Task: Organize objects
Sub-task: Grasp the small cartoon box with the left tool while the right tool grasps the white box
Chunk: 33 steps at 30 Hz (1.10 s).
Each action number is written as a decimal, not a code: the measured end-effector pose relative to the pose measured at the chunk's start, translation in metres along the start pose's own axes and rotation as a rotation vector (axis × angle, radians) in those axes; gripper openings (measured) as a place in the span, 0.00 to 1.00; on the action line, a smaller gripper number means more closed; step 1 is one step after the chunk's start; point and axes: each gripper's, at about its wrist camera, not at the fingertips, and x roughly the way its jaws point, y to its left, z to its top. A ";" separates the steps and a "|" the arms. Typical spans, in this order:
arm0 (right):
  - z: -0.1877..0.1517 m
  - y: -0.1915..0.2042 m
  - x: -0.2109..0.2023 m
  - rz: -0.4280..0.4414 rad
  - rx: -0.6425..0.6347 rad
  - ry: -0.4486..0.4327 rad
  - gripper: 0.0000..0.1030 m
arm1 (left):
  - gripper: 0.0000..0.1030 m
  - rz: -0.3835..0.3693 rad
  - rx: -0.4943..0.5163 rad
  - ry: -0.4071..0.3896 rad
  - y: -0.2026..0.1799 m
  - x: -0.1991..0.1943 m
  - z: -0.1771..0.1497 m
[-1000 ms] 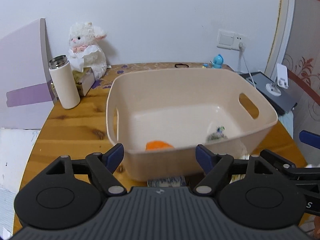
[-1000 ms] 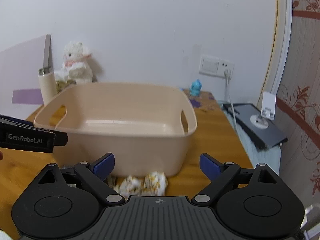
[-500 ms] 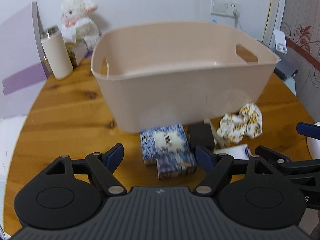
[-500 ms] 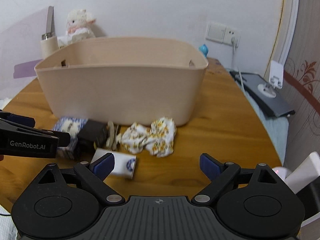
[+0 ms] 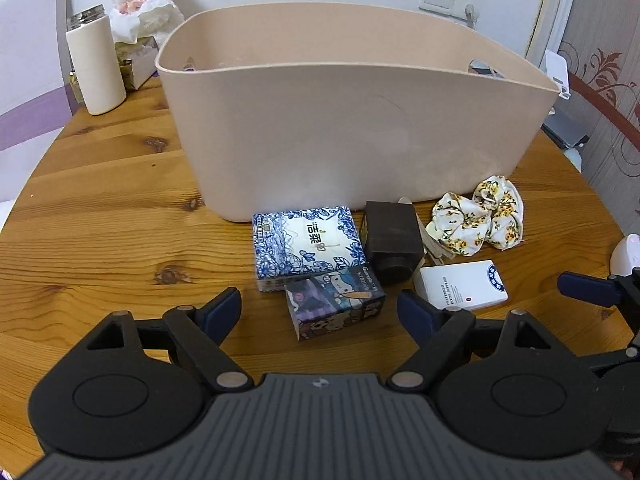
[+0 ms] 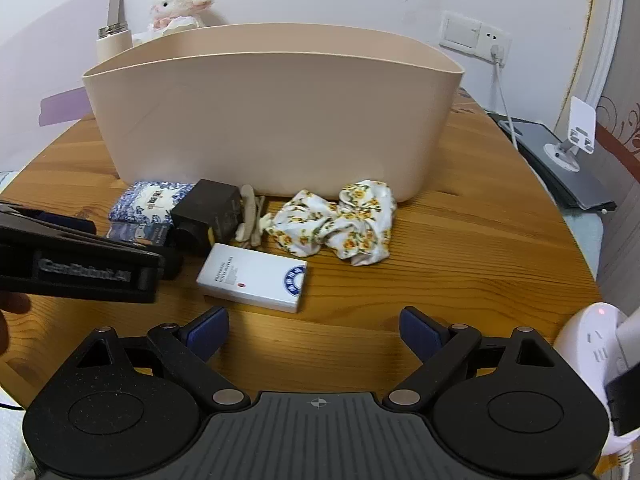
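A beige plastic bin (image 5: 352, 120) (image 6: 272, 120) stands on the round wooden table (image 5: 100, 200). In front of it lie a blue-and-white tissue pack (image 5: 308, 246) (image 6: 150, 200), a cartoon-printed box (image 5: 336, 302), a black box (image 5: 394, 240) (image 6: 208, 210), a white card box (image 5: 464, 286) (image 6: 254, 278), a floral cloth (image 5: 480, 216) (image 6: 340, 224) and a beige hair clip (image 6: 250, 222). My left gripper (image 5: 320, 310) is open and empty just before the cartoon box. My right gripper (image 6: 314, 330) is open and empty, just before the white box.
A white thermos (image 5: 96, 64), a plush lamb (image 5: 144, 0) and a tissue box (image 5: 136, 60) stand at the back left. A tablet with a phone stand (image 6: 560, 152) lies off the table's right. A white power strip (image 6: 596, 344) sits at the near right edge.
Both grippers have drawn back and dropped lower from above the bin. The objects in front of the bin have come into view. Both stay open.
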 end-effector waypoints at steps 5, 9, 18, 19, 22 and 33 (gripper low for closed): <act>0.002 0.001 0.008 0.023 0.009 -0.002 0.91 | 0.84 0.031 -0.024 0.009 0.001 0.009 -0.001; 0.004 0.000 0.013 0.032 0.031 -0.021 0.92 | 0.83 0.040 -0.095 -0.011 0.012 0.007 -0.003; 0.007 0.012 0.016 0.042 0.024 -0.048 0.85 | 0.66 0.095 -0.085 -0.036 0.021 0.003 -0.006; 0.006 0.013 0.015 0.043 0.016 -0.053 0.82 | 0.64 0.097 -0.080 -0.038 0.020 0.003 -0.007; 0.005 0.015 0.011 0.062 -0.005 -0.062 0.65 | 0.51 0.101 -0.064 -0.051 0.021 0.000 -0.010; 0.003 0.018 0.000 0.073 -0.033 -0.070 0.29 | 0.50 0.055 -0.068 -0.044 0.030 -0.009 -0.015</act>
